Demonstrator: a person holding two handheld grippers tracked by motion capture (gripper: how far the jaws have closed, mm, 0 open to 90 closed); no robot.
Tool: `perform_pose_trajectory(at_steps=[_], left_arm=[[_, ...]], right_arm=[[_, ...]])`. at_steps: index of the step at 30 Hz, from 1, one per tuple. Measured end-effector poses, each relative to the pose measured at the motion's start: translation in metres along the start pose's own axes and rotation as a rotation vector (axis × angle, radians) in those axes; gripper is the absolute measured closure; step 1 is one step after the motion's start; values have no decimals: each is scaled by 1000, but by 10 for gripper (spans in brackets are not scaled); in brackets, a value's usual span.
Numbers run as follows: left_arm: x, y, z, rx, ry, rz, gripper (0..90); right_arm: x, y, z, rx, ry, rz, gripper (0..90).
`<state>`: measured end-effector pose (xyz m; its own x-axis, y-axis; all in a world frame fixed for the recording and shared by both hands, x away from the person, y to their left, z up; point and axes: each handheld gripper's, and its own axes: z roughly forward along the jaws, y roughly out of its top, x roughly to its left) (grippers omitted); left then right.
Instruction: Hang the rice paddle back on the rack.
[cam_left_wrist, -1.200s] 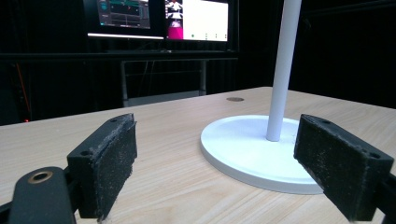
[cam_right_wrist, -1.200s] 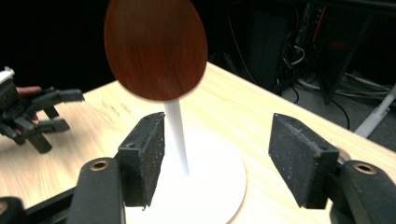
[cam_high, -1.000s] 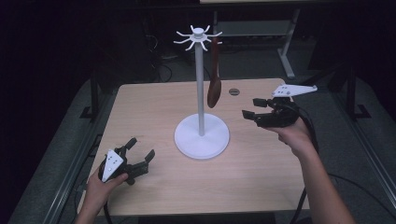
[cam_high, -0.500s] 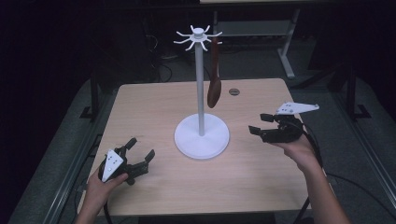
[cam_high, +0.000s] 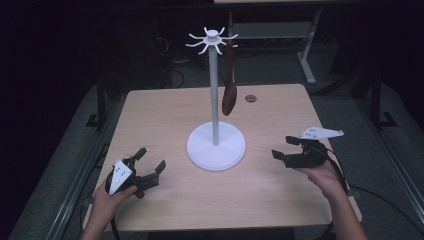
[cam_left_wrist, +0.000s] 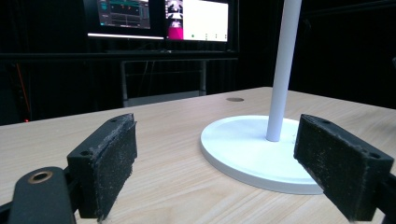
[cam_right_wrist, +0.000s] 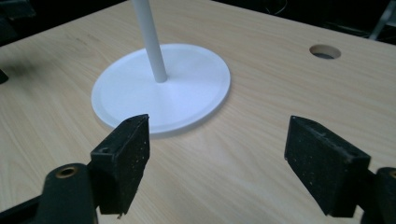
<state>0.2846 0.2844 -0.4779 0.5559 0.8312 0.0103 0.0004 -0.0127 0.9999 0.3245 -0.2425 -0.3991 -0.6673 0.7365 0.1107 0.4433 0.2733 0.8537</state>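
Observation:
A white stand (cam_high: 216, 147) with a round base and a tall pole sits mid-table, with hooks at its top (cam_high: 212, 39). A brown wooden spoon (cam_high: 229, 95) hangs from one hook to the right of the pole. My left gripper (cam_high: 151, 158) rests open near the front left corner, its jaws empty and facing the base (cam_left_wrist: 247, 151). My right gripper (cam_high: 281, 147) is low over the table to the right of the base (cam_right_wrist: 187, 93). Its jaws have just been opening and stand wide with nothing between them (cam_right_wrist: 217, 158).
A round cable hole (cam_high: 250, 98) lies in the wooden tabletop (cam_high: 165, 115) behind the stand. Lit monitors (cam_left_wrist: 159, 18) stand beyond the far edge. Dark floor and metal frame legs (cam_high: 307, 55) surround the table.
My right gripper has come down and toward the near edge, away from the hanging spoon, and its jaws have spread wider. The left gripper has stayed put.

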Motion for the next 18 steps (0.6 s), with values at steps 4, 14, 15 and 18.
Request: perform_pose_trajectory(at_steps=[4, 14, 15, 18], left_arm=[[0, 0, 0, 1, 0, 2, 127], [0, 0, 0, -2, 0, -1, 127], [0, 0, 0, -2, 0, -1, 127], [0, 0, 0, -3, -1, 1, 127]], right_arm=[[-1, -10, 0, 14, -10, 7, 158], [1, -39, 2, 44, -35, 18, 136], [2, -41, 2, 47, -38, 17, 136], [3, -51, 1, 37, -18, 26, 136]])
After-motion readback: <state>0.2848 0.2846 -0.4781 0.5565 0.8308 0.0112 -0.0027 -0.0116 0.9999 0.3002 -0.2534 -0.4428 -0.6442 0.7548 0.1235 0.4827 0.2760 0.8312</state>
